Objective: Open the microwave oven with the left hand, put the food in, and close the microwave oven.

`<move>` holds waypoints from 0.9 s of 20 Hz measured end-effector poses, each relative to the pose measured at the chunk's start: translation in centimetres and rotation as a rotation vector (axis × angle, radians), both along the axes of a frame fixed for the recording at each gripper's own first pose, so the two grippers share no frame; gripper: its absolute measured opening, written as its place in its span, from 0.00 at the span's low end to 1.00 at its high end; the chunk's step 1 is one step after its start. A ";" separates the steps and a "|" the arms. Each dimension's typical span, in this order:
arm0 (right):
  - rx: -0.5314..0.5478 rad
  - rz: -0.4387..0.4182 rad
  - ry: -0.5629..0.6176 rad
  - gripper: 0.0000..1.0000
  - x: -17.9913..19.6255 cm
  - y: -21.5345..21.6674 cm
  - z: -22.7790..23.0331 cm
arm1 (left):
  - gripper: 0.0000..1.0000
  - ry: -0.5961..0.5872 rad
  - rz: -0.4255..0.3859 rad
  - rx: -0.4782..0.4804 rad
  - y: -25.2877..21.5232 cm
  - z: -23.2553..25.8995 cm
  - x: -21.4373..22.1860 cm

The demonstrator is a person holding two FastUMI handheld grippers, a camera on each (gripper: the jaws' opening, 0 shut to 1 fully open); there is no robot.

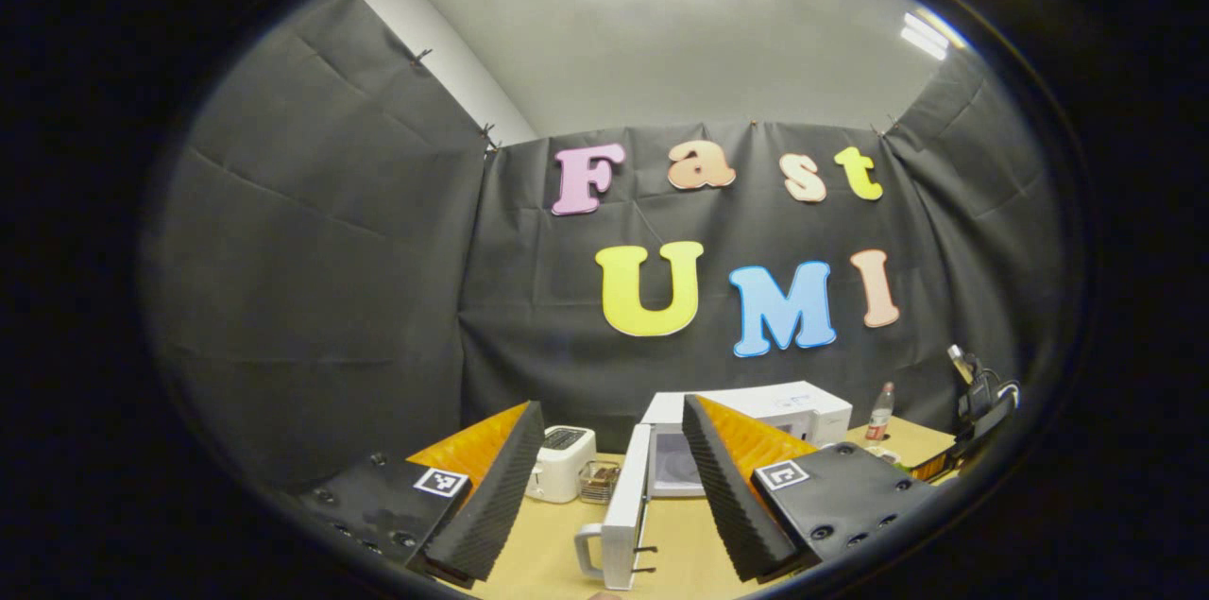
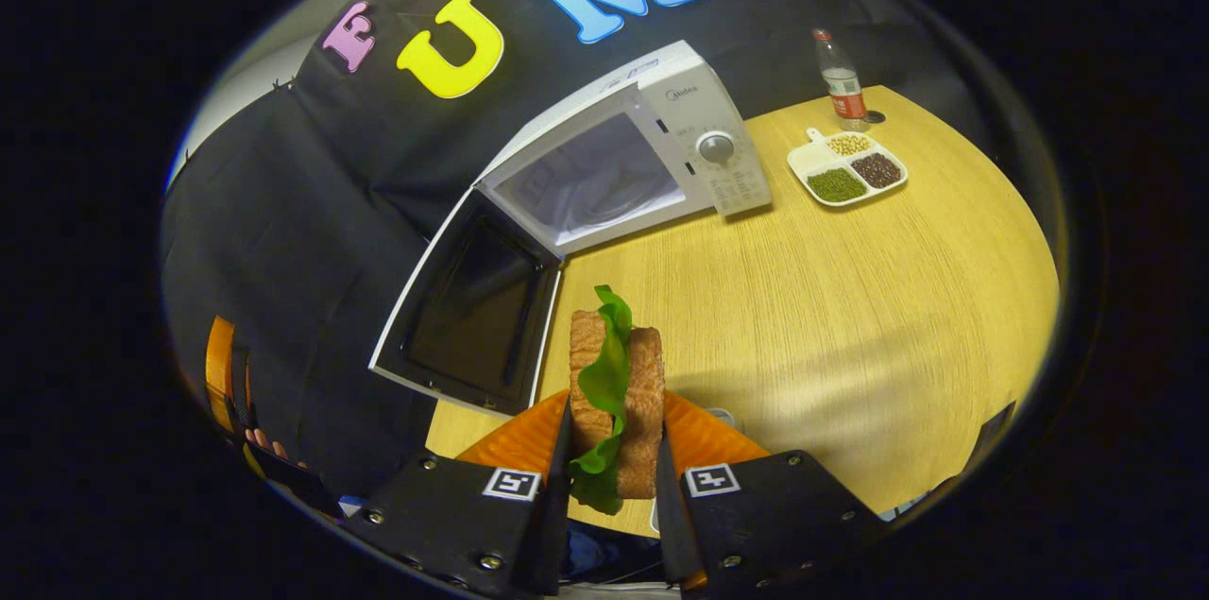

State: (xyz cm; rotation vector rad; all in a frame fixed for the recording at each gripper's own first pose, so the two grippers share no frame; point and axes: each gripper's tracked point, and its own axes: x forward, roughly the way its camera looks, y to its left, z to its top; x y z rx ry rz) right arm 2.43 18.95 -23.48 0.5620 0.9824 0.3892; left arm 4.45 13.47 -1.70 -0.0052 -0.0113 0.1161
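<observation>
Right gripper (image 2: pixel 614 487) clamps sandwich (image 2: pixel 616 402) before open microwave (image 2: pixel 604 170); left gripper (image 1: pixel 614 496) spread, empty. Risk: lettuce snags door (image 2: pixel 472 307).

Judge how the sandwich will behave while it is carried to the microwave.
The sandwich looks soft: the right tongs pinch its bread sides, so it may compress. Its loose lettuce hangs out and could slip. It is probably light.

Left gripper view: low above the counter (image 1: pixel 557 543), facing level toward the back wall, microwave (image 1: pixel 756 416) near ahead. Right gripper view: higher, angled down. Both share microwave (image 2: pixel 614 165), bottle (image 2: pixel 841 80) and counter (image 2: pixel 850 317).
</observation>
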 end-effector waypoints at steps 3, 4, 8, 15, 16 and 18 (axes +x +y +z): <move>0.007 -0.027 -0.037 0.41 2.5 2.1 0.3 | 0.99 -0.003 0.005 -0.005 2.2 -0.2 1.5; 0.005 -0.038 -0.047 0.41 3.4 2.9 0.1 | 0.99 -0.002 0.009 -0.006 2.9 -0.5 1.9; 0.017 -0.095 -0.094 0.41 7.4 5.7 -0.5 | 0.99 0.012 0.024 0.000 5.8 -1.6 3.6; 0.033 -0.212 -0.167 0.41 15.5 9.0 -2.5 | 0.99 0.048 0.069 0.010 11.4 -3.9 5.9; 0.018 -0.221 -0.181 0.41 16.6 9.1 -2.9 | 0.99 0.056 0.075 0.009 12.0 -4.3 6.3; 0.009 -0.236 -0.202 0.41 18.8 9.8 -3.8 | 0.99 0.067 0.084 0.017 13.0 -5.0 6.9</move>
